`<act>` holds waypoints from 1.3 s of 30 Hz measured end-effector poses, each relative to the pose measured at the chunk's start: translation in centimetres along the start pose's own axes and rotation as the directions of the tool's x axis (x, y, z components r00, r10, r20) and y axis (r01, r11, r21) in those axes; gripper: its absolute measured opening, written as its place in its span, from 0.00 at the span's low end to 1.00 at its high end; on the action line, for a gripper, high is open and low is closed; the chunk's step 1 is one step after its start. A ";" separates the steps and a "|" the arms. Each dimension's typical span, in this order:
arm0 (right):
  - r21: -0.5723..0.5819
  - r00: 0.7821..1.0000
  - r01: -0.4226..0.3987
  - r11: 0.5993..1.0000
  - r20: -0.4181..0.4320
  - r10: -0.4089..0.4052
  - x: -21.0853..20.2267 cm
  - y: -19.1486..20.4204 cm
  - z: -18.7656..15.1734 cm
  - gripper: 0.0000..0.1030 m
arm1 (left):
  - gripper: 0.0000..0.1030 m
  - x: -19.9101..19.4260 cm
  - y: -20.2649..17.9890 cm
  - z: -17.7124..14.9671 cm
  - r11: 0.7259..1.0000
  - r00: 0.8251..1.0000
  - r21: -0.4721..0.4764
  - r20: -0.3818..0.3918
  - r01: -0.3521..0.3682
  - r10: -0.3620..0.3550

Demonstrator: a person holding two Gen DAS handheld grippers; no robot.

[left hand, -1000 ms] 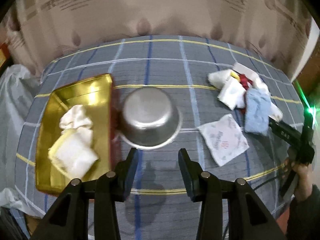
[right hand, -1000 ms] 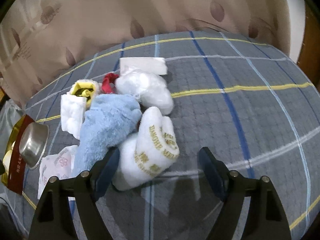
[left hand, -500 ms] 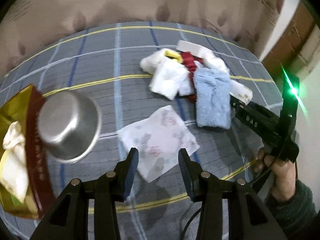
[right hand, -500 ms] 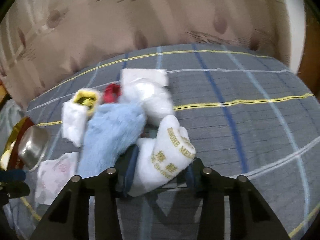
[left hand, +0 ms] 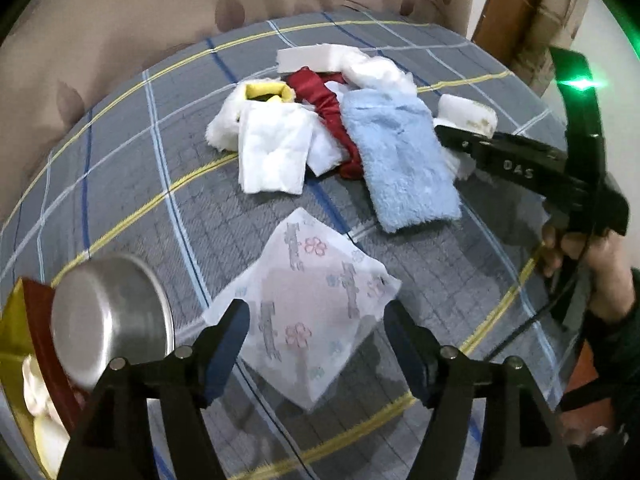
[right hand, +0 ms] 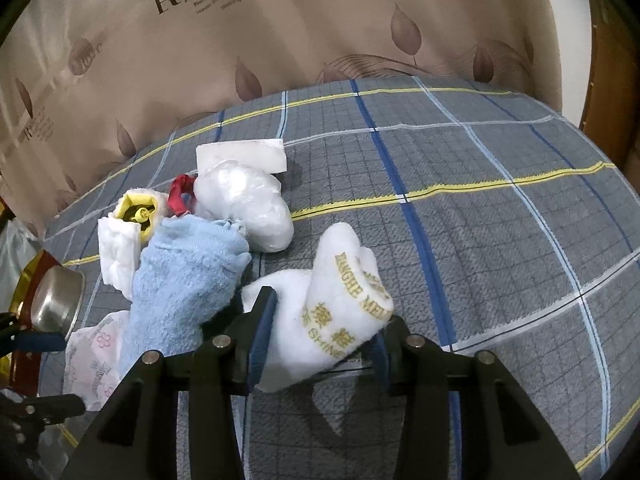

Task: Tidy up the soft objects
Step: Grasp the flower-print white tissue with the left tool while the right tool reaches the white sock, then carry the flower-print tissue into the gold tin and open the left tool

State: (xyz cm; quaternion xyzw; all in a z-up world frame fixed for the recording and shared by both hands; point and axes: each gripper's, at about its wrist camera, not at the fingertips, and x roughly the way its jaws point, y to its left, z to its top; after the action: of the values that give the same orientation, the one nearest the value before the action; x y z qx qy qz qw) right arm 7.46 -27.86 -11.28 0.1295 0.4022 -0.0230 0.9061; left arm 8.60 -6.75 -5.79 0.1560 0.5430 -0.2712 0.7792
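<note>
Since the earlier frame, left gripper has spread its jaws wide and come down over the flowered packet; fingers sit either side of its near edge, contact not clear. Bowl and gold tray now sit at far left of the left wrist view. Right gripper has lifted the white towel (gold lettering on it) slightly; jaws closed onto it, one finger on each side, lower end pinched, upper end free and tilted back. Right hand grips the handle from the table's right edge, tool reaching level toward the pile. Blue towel lies just left of the white one, touching the red cloth. All rests on the plaid cloth.
</note>
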 end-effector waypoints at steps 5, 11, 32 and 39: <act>0.007 1.000 -0.009 1.000 -0.001 0.009 0.0 -0.2 0.0 0.40 | 0.70 1.8 0.1 1.4 0.998 0.997 0.047 -0.051 0.053 -0.050; 0.009 1.000 -0.014 1.000 -0.002 0.014 0.0 -0.3 0.0 0.41 | 0.70 2.6 -1.5 1.9 0.975 0.995 0.214 -0.097 0.056 -0.036; 0.007 1.000 -0.014 1.000 -0.005 0.014 0.1 0.1 -0.1 0.44 | 0.84 5.6 1.9 2.8 0.990 0.996 0.137 -0.087 0.035 -0.023; 0.006 1.000 -0.014 1.000 -0.005 0.015 0.1 0.0 -0.1 0.45 | 0.25 5.4 1.8 3.2 0.998 0.997 0.058 -0.075 0.018 -0.014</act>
State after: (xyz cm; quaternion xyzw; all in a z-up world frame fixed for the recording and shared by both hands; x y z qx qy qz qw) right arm 7.47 -27.80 -11.41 0.1350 0.4035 -0.0173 0.9048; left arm 13.52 -8.34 -9.77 0.1845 0.5645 -0.2873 0.7515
